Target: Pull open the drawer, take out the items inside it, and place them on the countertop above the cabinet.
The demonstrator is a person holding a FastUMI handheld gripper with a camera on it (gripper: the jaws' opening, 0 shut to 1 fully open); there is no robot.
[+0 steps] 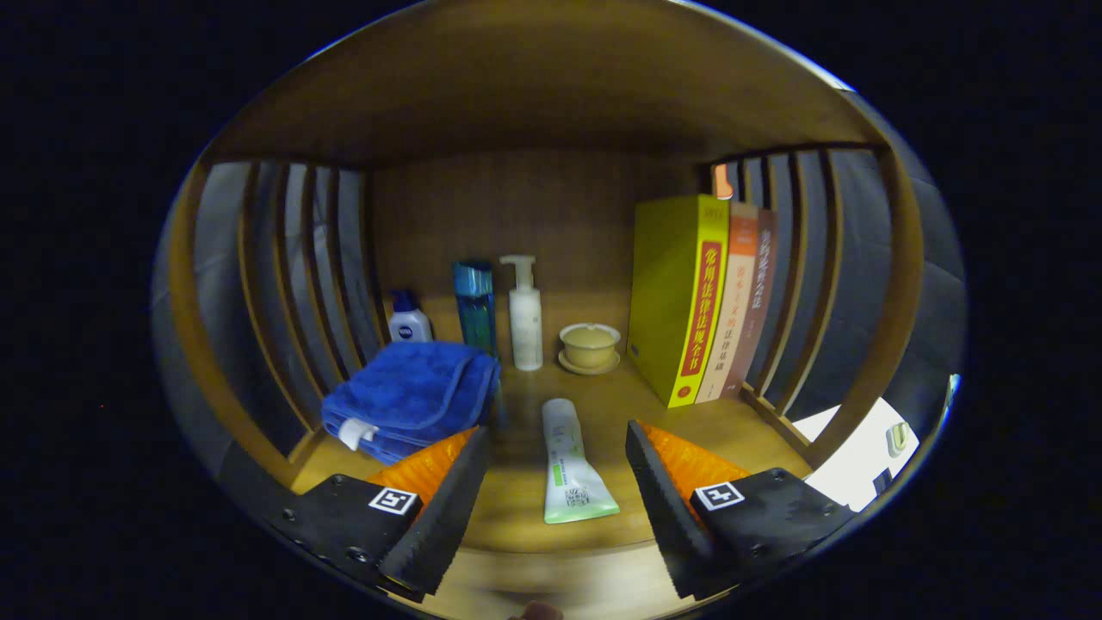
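— How much room on the surface (516,508)?
— A bare strip runs down the middle, between the folded blue towel (411,398) and the books (702,301); slatted sides close it in.
— And the tube (570,465)?
— Lies flat between the fingers of the gripper (555,469), which are apart and touch nothing; its long axis runs front to back, cap end pointing away
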